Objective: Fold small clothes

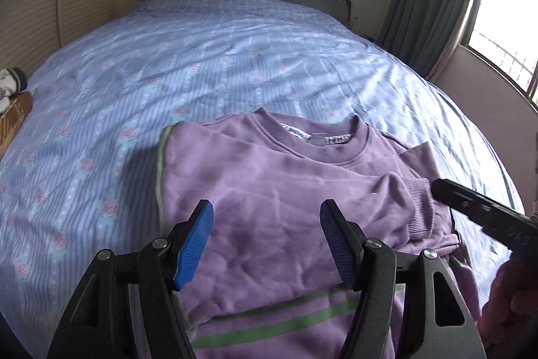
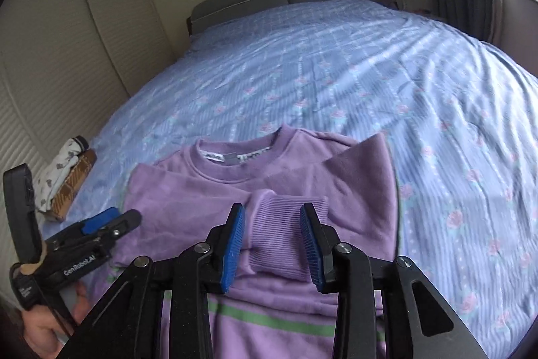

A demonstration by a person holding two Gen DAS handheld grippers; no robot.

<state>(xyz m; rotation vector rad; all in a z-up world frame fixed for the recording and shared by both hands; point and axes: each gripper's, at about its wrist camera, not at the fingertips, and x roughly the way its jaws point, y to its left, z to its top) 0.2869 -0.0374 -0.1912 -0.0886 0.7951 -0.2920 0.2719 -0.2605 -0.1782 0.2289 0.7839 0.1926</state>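
Right under the right gripper [image 2: 272, 241] the ribbed cuff [image 2: 285, 234] sits between its spread jaws, not pinched. The left gripper [image 1: 265, 244] is open too, above the chest of the purple sweatshirt [image 1: 269, 177], which lies flat on the bedspread [image 1: 201, 56], sleeves folded in. Looks like soft, floppy, light fleece, so I'd grab the thick ribbing or hem. Just past both tools is the collar [image 2: 235, 157].

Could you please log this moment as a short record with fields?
surface: bed with blue floral sheet
garment: purple sweatshirt, flat, collar toward the headboard, sleeves folded in
left gripper: open, above the sweatshirt's body
right gripper: open, fingers either side of the ribbed cuff
other items: small clothes pile at bed edge
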